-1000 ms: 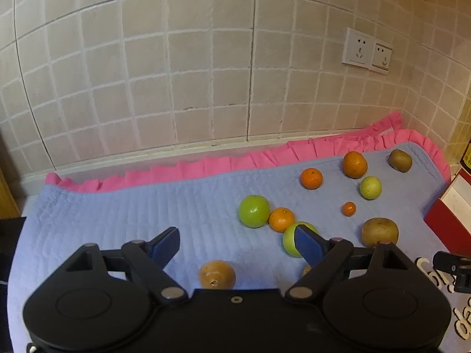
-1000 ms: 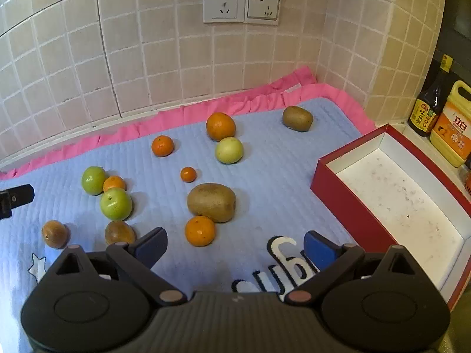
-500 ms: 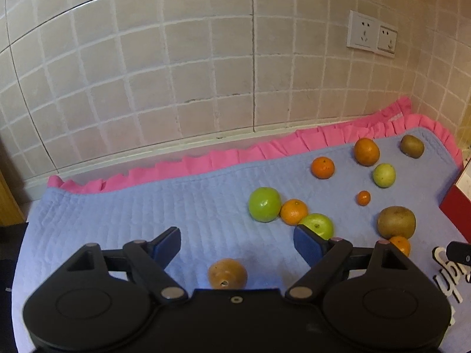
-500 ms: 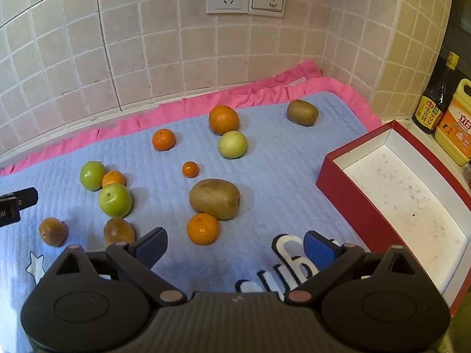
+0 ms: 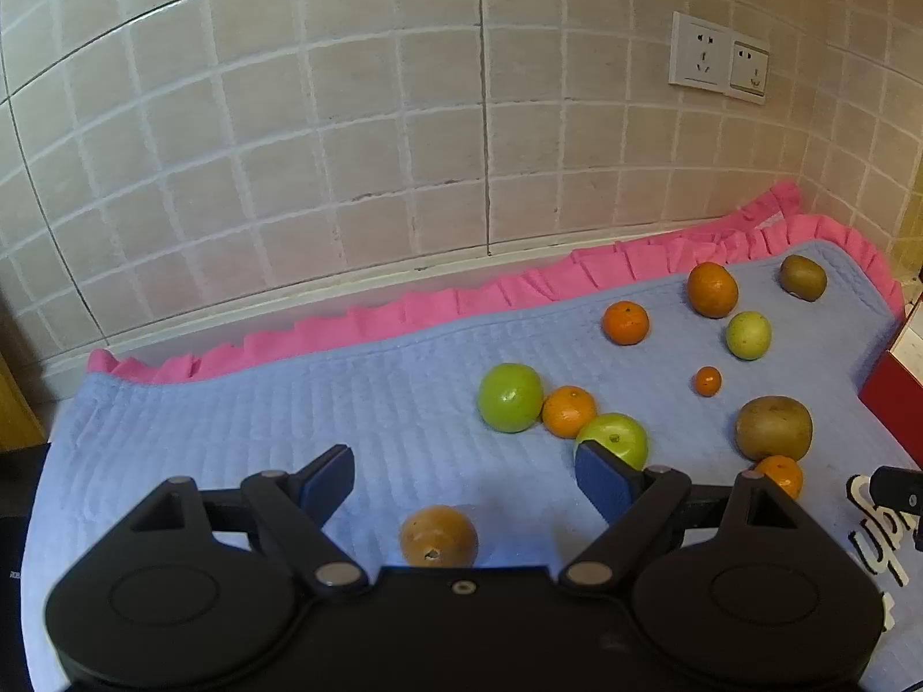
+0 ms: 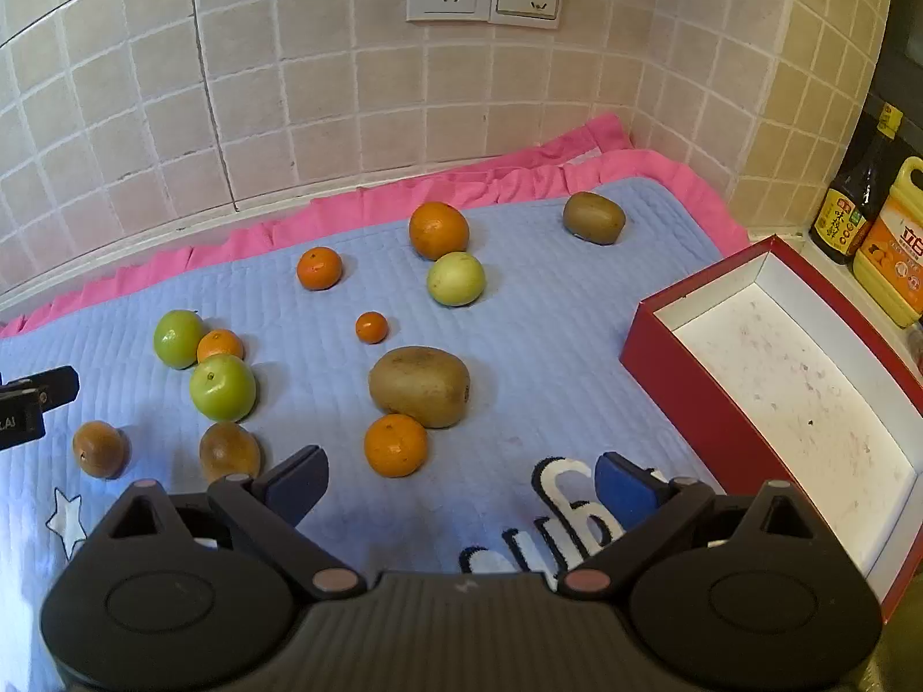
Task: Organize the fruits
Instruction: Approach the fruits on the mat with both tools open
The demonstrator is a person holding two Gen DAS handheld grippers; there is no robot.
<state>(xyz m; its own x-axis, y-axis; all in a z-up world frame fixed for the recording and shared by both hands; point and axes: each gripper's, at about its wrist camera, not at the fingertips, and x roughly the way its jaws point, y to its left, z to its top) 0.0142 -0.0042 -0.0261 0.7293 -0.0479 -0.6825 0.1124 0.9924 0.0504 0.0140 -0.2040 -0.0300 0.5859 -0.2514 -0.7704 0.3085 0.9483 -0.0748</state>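
I'm holding both the left tongs point(image 5: 464, 476) and right tongs point(image 6: 461, 481) apart and empty over the mat point(image 6: 548, 317), where the fruits point(image 6: 418, 385) are lying scattered. White letters point(image 6: 554, 519) are showing on the mat, unreadable, and the box point(image 6: 692, 386) is sitting right of it.

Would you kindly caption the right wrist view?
Open right gripper above mat of scattered fruit, empty red box alongside.
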